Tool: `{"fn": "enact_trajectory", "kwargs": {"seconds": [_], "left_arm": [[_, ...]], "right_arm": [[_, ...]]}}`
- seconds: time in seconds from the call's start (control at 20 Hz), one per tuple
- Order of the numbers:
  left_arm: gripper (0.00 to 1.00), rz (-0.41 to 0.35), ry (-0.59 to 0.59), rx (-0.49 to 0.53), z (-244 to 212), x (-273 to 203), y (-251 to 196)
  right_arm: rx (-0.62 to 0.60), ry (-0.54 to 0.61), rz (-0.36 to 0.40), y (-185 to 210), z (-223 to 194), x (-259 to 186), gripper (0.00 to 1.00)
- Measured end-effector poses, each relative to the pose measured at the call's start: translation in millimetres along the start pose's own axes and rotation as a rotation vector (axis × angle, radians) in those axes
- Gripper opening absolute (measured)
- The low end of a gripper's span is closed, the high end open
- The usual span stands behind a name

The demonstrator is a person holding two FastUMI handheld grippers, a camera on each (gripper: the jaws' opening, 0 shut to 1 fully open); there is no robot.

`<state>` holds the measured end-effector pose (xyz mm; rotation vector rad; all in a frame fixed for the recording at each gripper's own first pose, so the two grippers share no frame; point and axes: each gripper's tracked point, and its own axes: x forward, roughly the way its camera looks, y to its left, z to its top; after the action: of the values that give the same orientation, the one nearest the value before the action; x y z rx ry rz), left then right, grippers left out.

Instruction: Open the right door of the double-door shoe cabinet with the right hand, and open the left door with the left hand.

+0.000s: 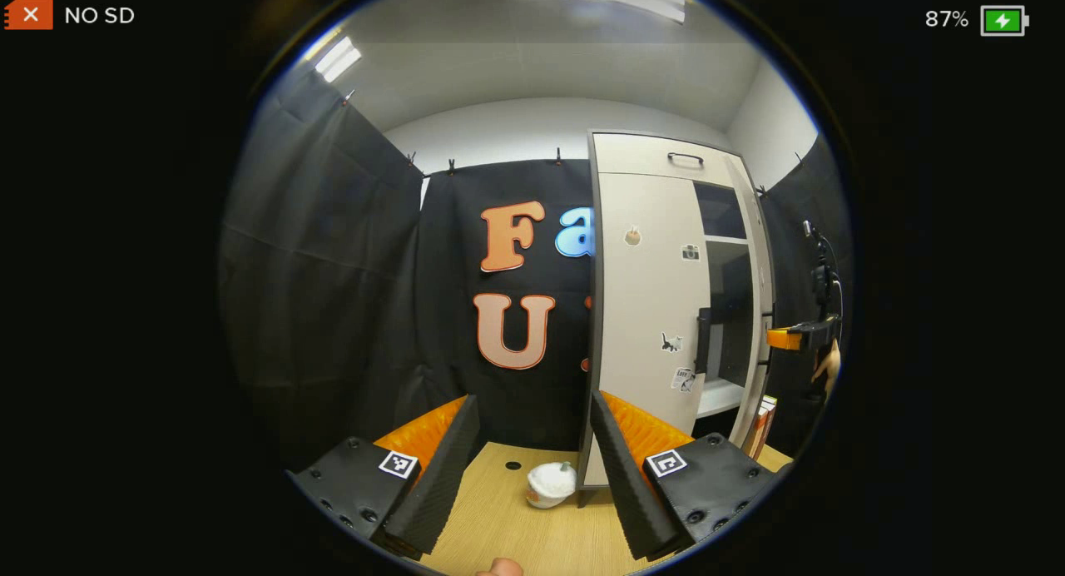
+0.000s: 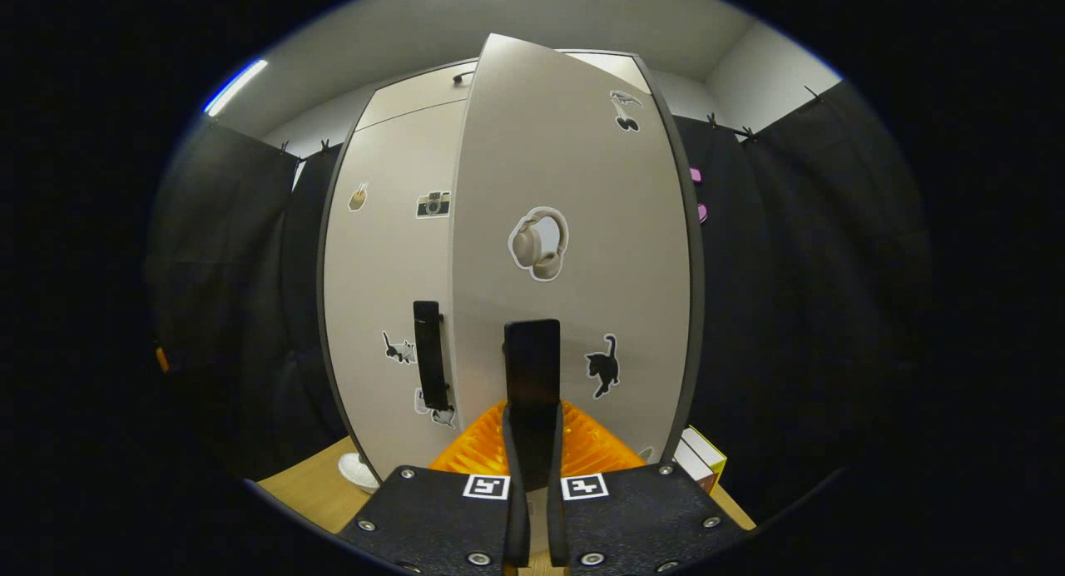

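Note:
The pale shoe cabinet stands on a wooden table. Its left door carries stickers and a black bar handle, and lies flat against the cabinet. My left gripper is open and holds nothing, low and to the left of that door. The right door is swung partway out, and dark shelves show behind it. In the right gripper view my right gripper is shut on the right door's black handle. From the left gripper view it appears at the far right, held by a hand.
A small white lidded pot sits on the wooden table just left of the cabinet's foot, near a cable hole. A few books lean by the cabinet's right side. Black cloth walls close in on all sides.

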<state>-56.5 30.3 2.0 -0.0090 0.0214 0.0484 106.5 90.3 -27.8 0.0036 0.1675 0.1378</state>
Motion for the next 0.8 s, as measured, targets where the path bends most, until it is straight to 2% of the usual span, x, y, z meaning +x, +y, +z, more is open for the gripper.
{"fn": "enact_trajectory", "kwargs": {"seconds": [0.25,0.3,0.8], "left_arm": [[0.82,-0.020,-0.022,-0.004,9,-9,-11],[0.82,-0.024,-0.024,0.000,9,-9,-12],[0.81,-0.039,-0.015,0.027,-1,-14,-31]], "right_arm": [[-0.029,-0.022,-0.042,-21,4,-25,0.07],[-0.022,-0.018,-0.045,-25,3,-28,0.04],[-0.021,-0.038,-0.059,-48,4,-49,0.04]]}}
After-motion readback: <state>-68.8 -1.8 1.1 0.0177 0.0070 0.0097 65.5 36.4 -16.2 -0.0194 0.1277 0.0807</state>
